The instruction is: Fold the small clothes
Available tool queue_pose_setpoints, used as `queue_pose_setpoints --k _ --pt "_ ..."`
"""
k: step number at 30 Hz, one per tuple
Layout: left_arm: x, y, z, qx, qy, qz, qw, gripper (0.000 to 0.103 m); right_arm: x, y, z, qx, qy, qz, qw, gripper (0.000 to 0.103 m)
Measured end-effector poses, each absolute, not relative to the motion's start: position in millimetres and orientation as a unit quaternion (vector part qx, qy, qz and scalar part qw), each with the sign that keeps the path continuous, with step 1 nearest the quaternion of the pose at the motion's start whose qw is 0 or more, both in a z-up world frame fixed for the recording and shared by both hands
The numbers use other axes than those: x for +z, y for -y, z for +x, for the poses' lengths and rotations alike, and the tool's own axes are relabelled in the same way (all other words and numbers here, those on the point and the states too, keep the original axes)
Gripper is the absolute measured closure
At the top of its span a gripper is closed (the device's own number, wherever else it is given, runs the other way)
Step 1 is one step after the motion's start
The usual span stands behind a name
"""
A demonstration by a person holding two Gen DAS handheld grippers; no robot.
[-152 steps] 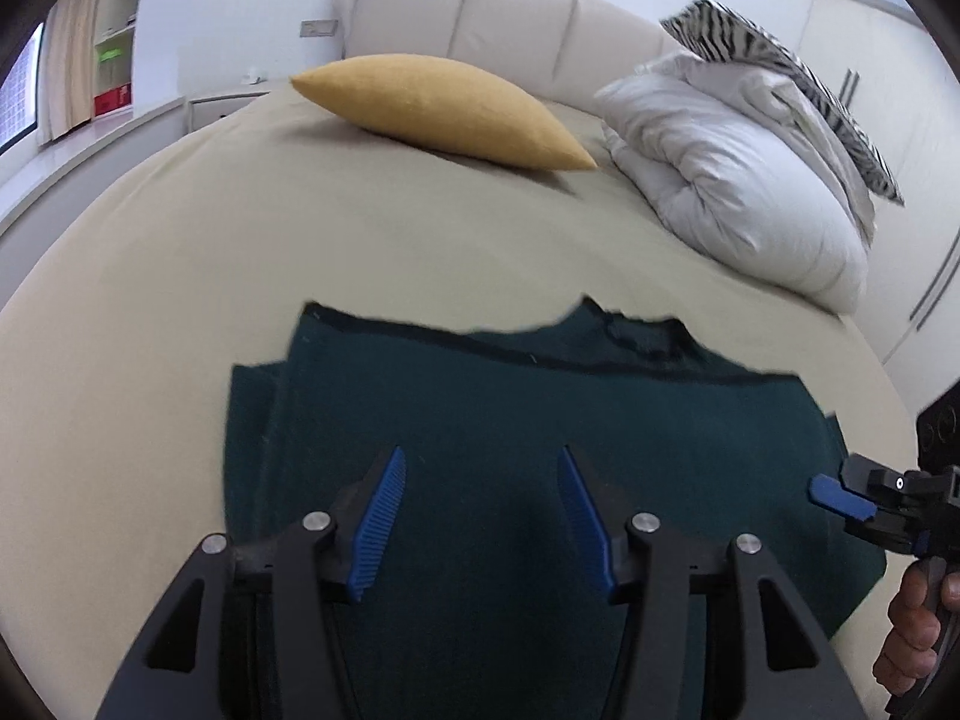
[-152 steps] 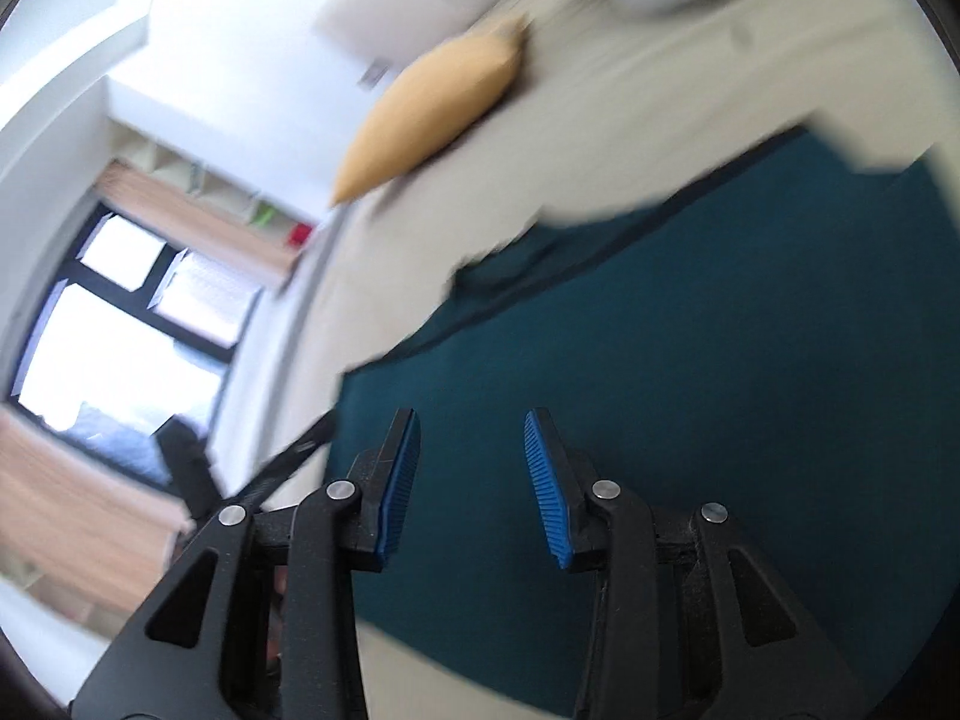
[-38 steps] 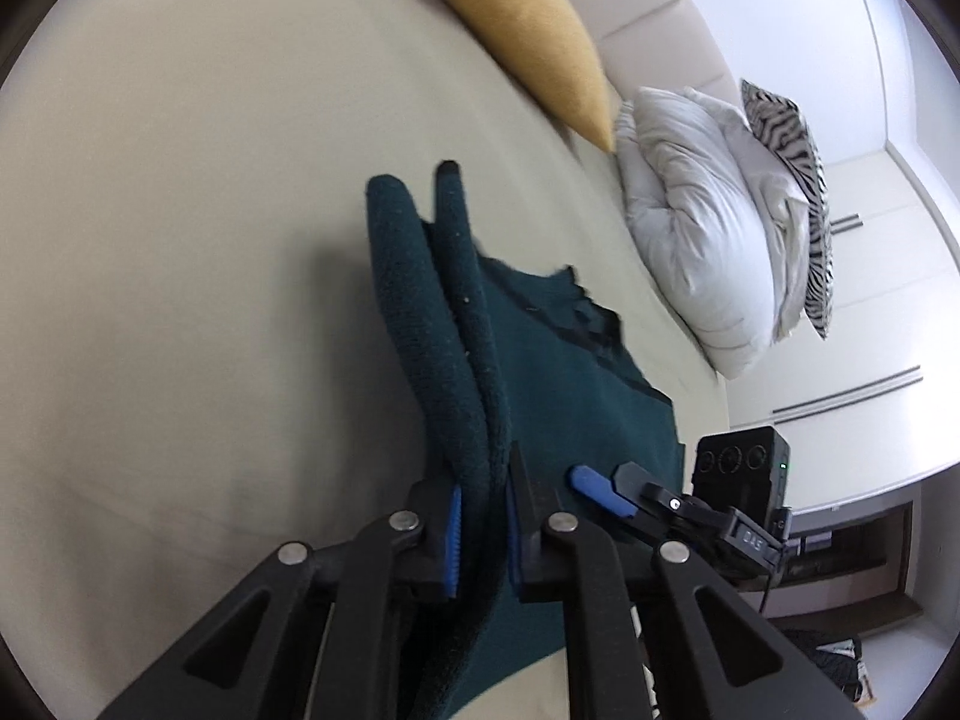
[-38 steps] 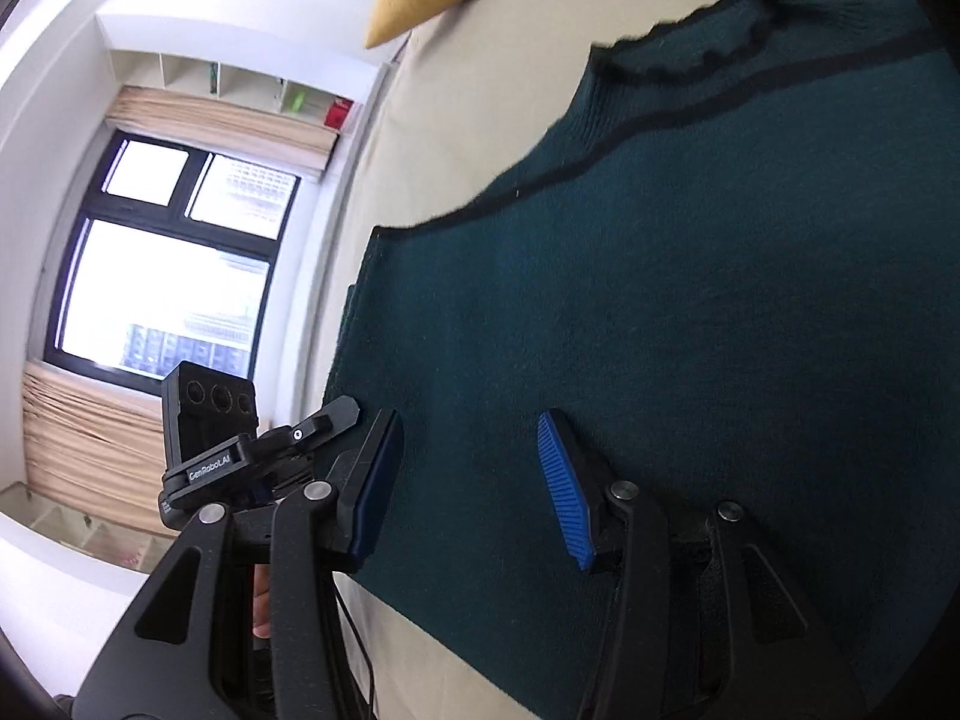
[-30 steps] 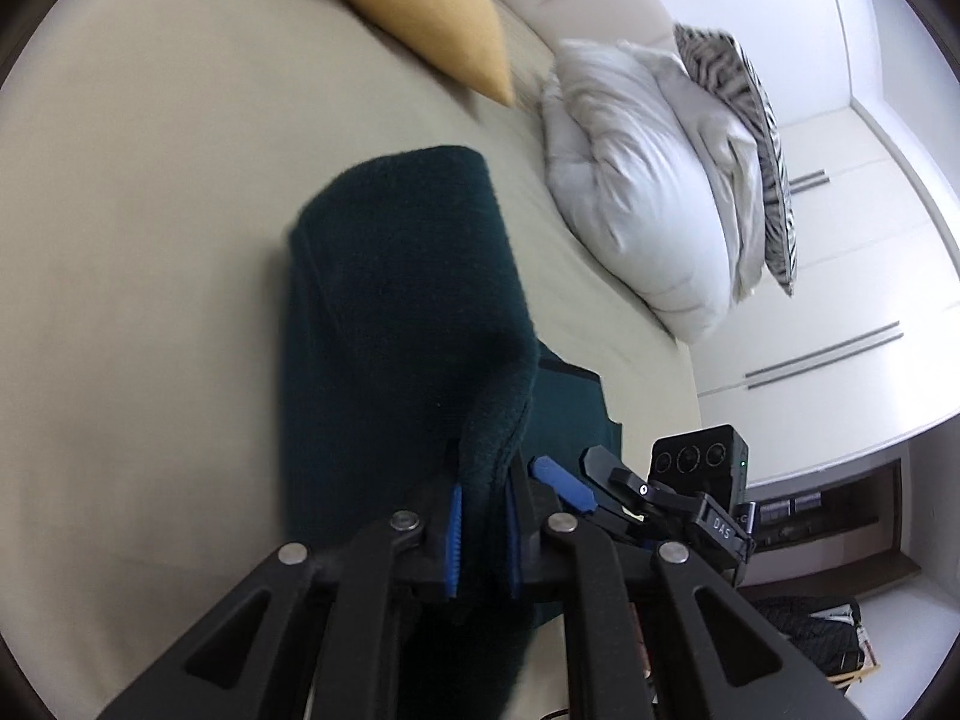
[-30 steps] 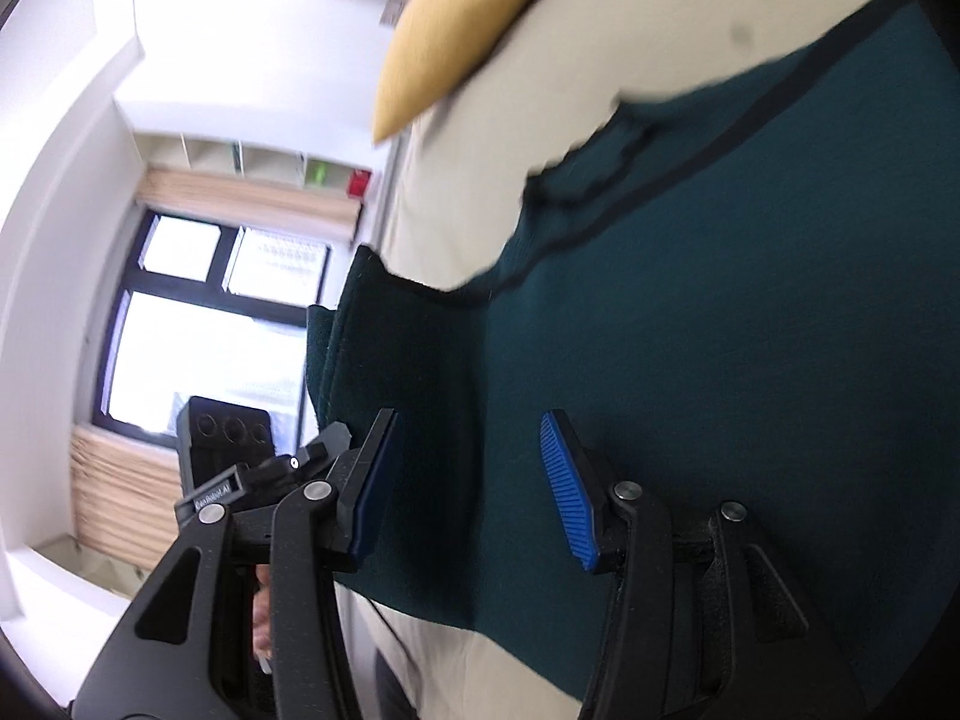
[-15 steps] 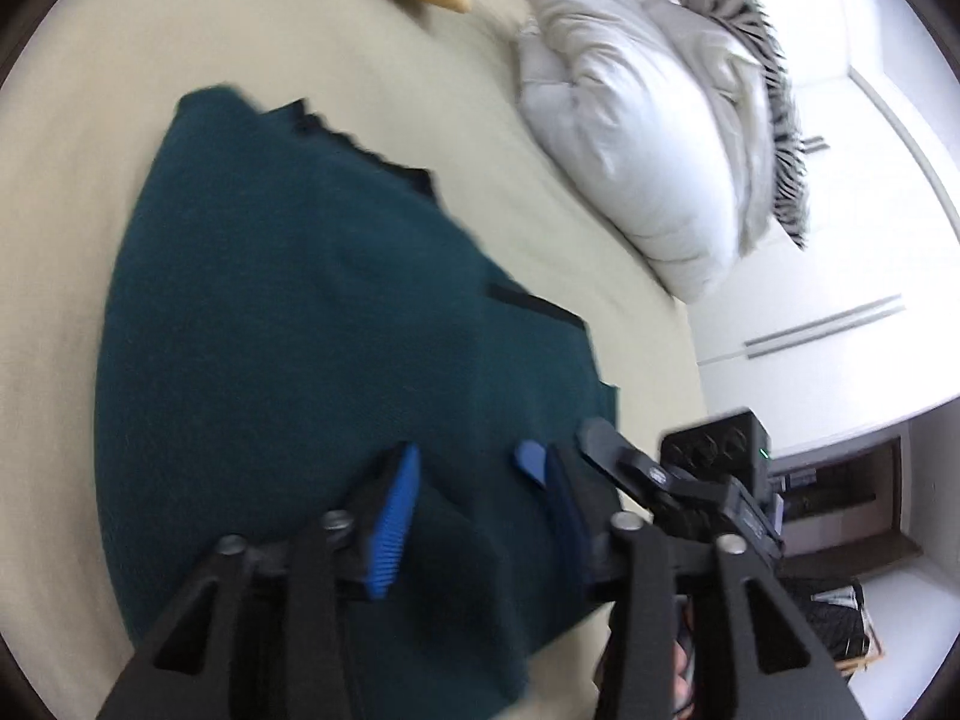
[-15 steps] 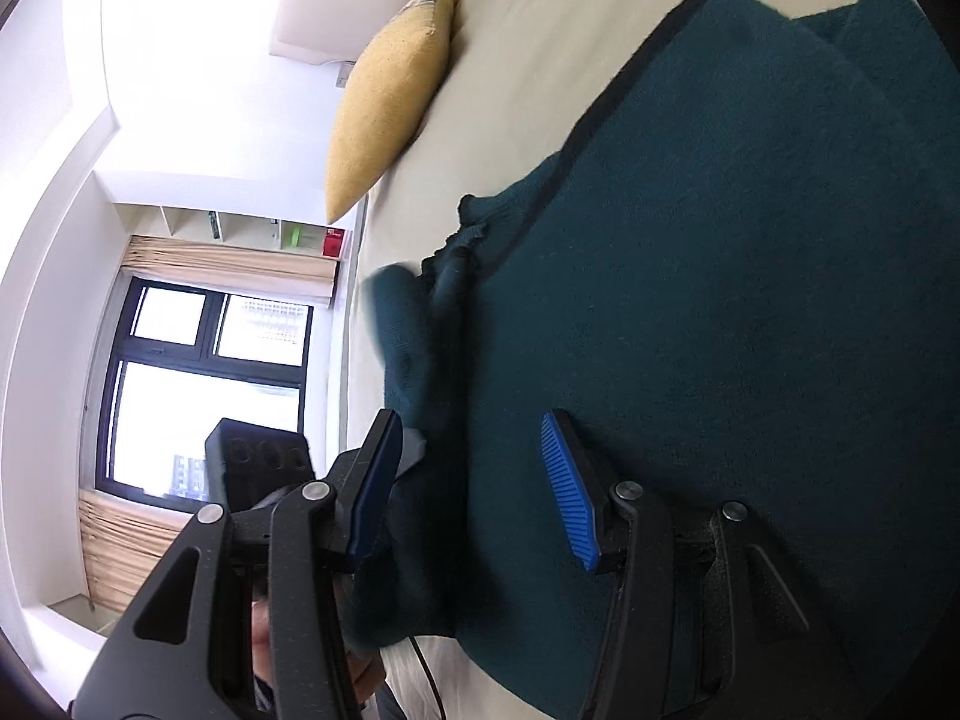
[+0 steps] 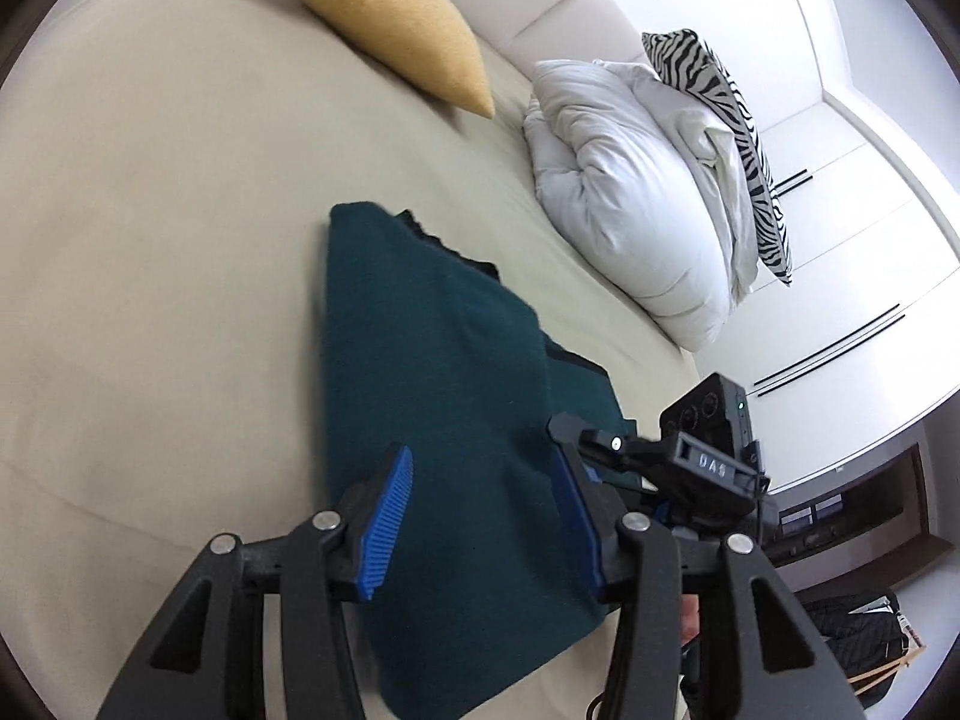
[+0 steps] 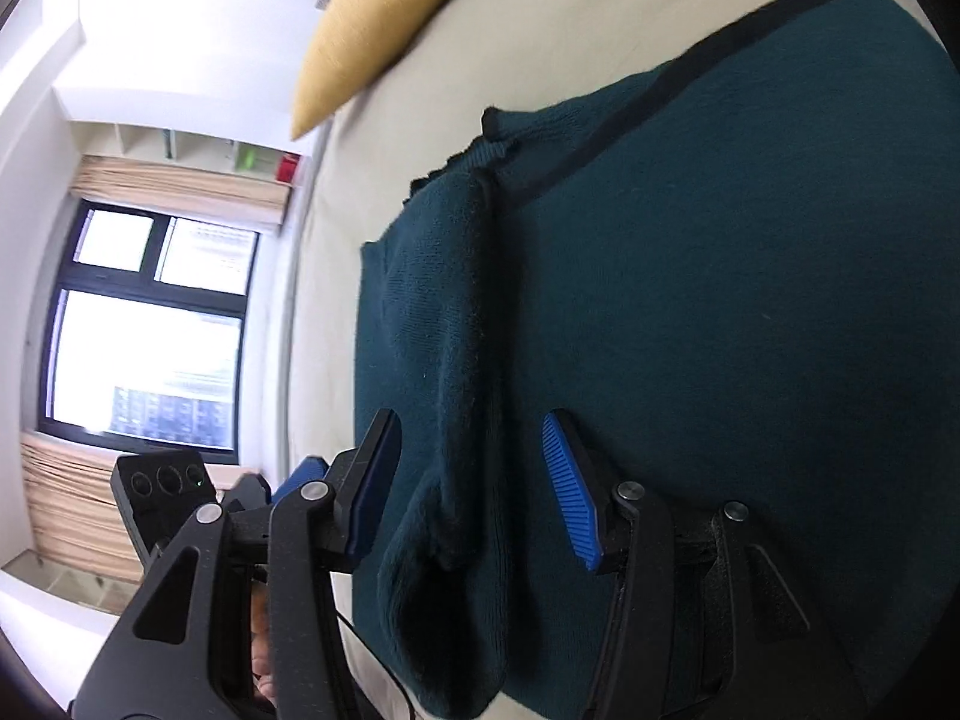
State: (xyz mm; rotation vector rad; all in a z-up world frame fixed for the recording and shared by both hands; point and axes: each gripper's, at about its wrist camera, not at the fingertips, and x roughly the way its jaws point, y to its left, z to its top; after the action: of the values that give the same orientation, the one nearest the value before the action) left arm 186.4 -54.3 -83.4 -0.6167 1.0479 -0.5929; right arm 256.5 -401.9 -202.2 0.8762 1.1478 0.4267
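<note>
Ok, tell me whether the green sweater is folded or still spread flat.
Partly folded. One side of the green sweater lies doubled over the body, a thick rolled edge showing. Both grippers are open, holding nothing.

The sweater (image 10: 720, 300) is a dark teal knit, matt and slightly fuzzy, with a black ribbed trim. The bed (image 9: 150, 210) sheet is smooth, matt beige cloth. The pillow (image 9: 390, 18) has a coarse mustard weave. The duvet (image 9: 630, 192) is soft, puffy white fabric. Both grippers are matt black plastic with metal screws and ridged blue pads (image 9: 387, 522).
</note>
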Motion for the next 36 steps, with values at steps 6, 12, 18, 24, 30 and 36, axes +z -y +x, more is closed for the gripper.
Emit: queue_pose_setpoints --k 6,12,18,24,30,36 --pt "-93 49 184 -0.272 -0.483 -0.291 0.780 0.053 -190 377 268 0.187 -0.535 0.362 0.740 0.064" --pt "-90 50 184 -0.268 -0.477 -0.291 0.785 0.053 -189 359 268 0.179 -0.552 0.311 0.753 0.092" --pt "-82 64 183 -0.280 -0.477 -0.277 0.786 0.053 -166 390 254 0.176 -0.518 0.313 0.776 0.093" --pt "-68 107 186 -0.309 -0.473 -0.247 0.788 0.049 -148 461 229 0.138 -0.498 0.328 0.791 0.093" --pt "-63 165 190 -0.337 -0.478 -0.203 0.785 0.048 -146 523 198 0.094 -0.493 0.338 0.797 0.093" --pt "-62 205 191 -0.351 -0.481 -0.166 0.786 0.048 -150 551 185 0.075 -0.491 0.346 0.796 0.093"
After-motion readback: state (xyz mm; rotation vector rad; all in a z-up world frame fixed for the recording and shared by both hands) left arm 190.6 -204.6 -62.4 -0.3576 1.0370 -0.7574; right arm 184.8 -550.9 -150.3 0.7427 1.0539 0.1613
